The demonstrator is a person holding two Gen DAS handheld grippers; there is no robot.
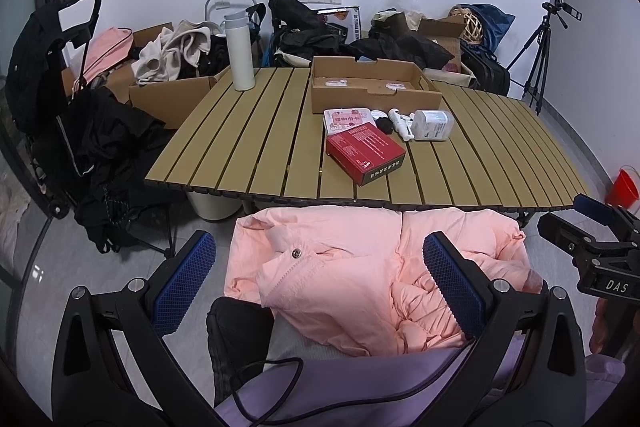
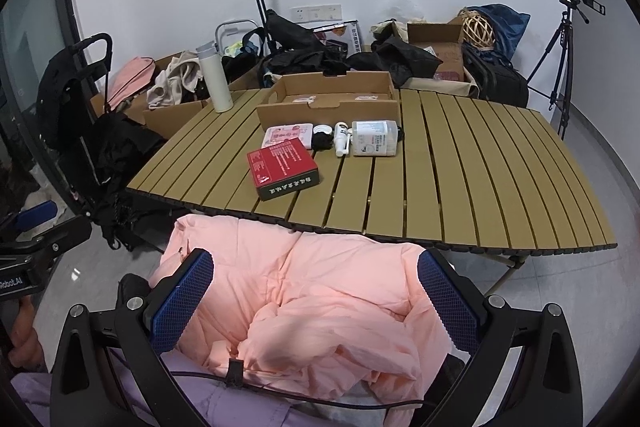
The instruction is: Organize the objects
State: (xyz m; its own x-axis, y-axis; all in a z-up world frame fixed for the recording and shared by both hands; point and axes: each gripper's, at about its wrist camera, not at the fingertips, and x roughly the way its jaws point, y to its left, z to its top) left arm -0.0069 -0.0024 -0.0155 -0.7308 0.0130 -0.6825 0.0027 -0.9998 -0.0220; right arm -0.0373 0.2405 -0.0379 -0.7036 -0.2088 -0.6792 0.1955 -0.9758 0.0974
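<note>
A slatted table [image 1: 248, 151] [image 2: 480, 179] holds a red box [image 1: 365, 154] [image 2: 283, 167], a pink packet [image 1: 347, 118] [image 2: 289, 135], a white spray bottle [image 1: 401, 123] [image 2: 341, 139], a clear plastic jar [image 1: 433, 123] [image 2: 375, 138], a small black item [image 1: 385, 125] [image 2: 322, 141] and an open cardboard tray [image 1: 374, 89] [image 2: 332, 99]. A white flask [image 1: 239, 51] [image 2: 215, 79] stands at the table's far left. My left gripper [image 1: 320, 283] and right gripper [image 2: 316, 299] are both open and empty, held low over a pink jacket [image 1: 360, 275] [image 2: 312, 307] in front of the table.
Cardboard boxes with clothes [image 1: 172, 75] [image 2: 176, 83], black carts [image 1: 76, 99] [image 2: 80, 107] and bags [image 1: 400, 47] crowd the floor behind and left of the table. A tripod [image 1: 538, 59] [image 2: 560, 67] stands at the right. A red bucket [image 1: 622, 187] sits by the right wall.
</note>
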